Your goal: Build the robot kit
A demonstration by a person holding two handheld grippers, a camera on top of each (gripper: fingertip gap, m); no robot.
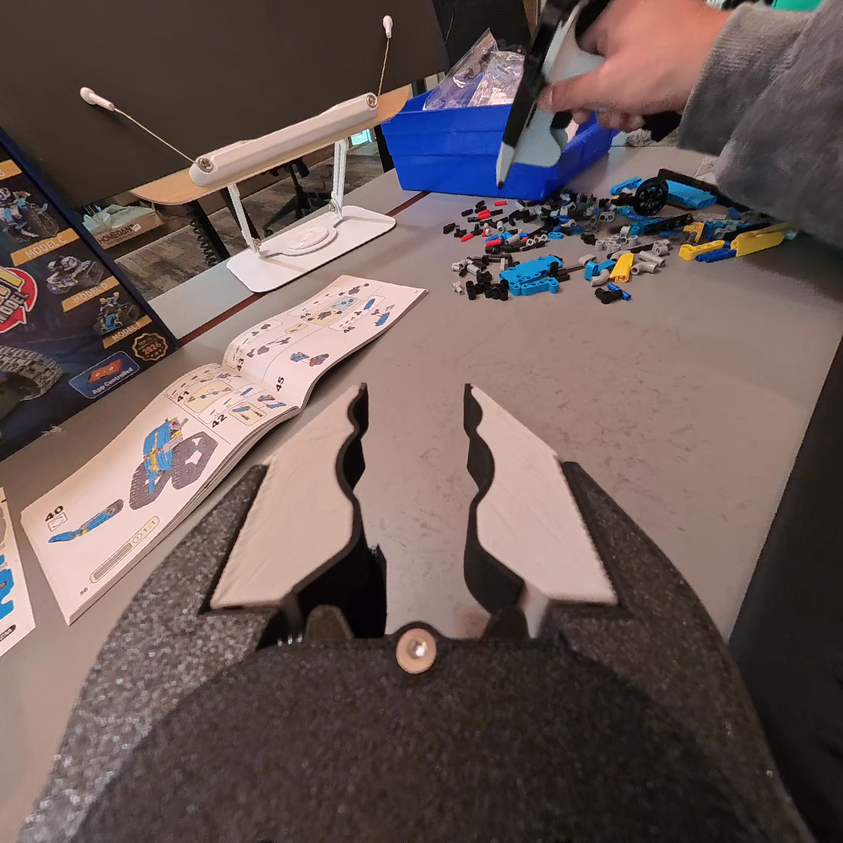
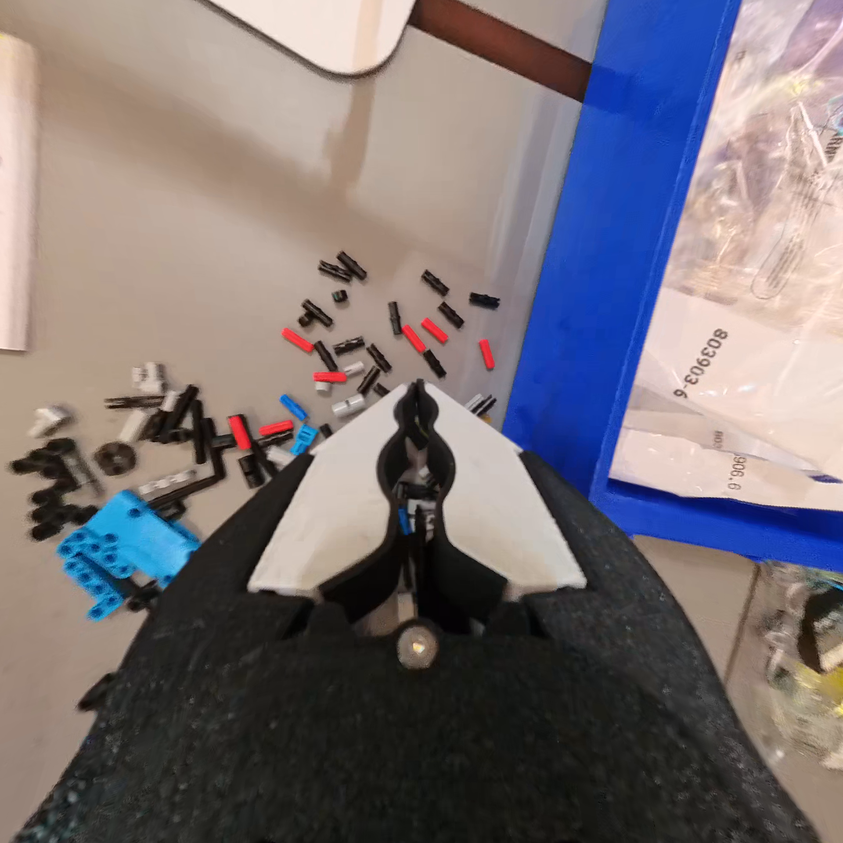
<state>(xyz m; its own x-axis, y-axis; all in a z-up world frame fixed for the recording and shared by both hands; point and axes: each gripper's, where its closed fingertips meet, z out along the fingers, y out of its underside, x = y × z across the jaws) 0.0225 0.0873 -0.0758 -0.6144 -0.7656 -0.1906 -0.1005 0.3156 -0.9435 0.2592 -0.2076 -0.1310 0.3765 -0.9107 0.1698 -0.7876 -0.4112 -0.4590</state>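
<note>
My left gripper [image 1: 415,387] is open and empty, held above the bare grey table [image 1: 570,410]. An open instruction booklet [image 1: 219,424] lies just to its left. My right gripper [image 2: 417,385] is shut, its tips together with nothing seen between them, and it points down over a scatter of small black, red and grey pins [image 2: 365,351] beside a blue bin [image 2: 570,283]. It also shows in the left wrist view [image 1: 502,180], held by a hand [image 1: 638,68] in a grey sleeve, above the loose parts [image 1: 547,246]. A light blue perforated piece [image 2: 123,543] lies at the left.
A white stand with two wire arms [image 1: 292,191] sits behind the booklet. A printed dark box [image 1: 59,292] stands at the left. The blue bin [image 1: 456,150] holds clear plastic bags [image 2: 752,228]. Blue, yellow and black parts and a wheel [image 1: 650,198] lie at the right. The gap from one gripper's tips to the other's is roughly 40 cm. My right gripper is the nearer one to the light blue perforated piece [image 2: 123,543]: about 15 cm, against 25 cm. Look for it in the left wrist view [image 1: 520,274] too.
</note>
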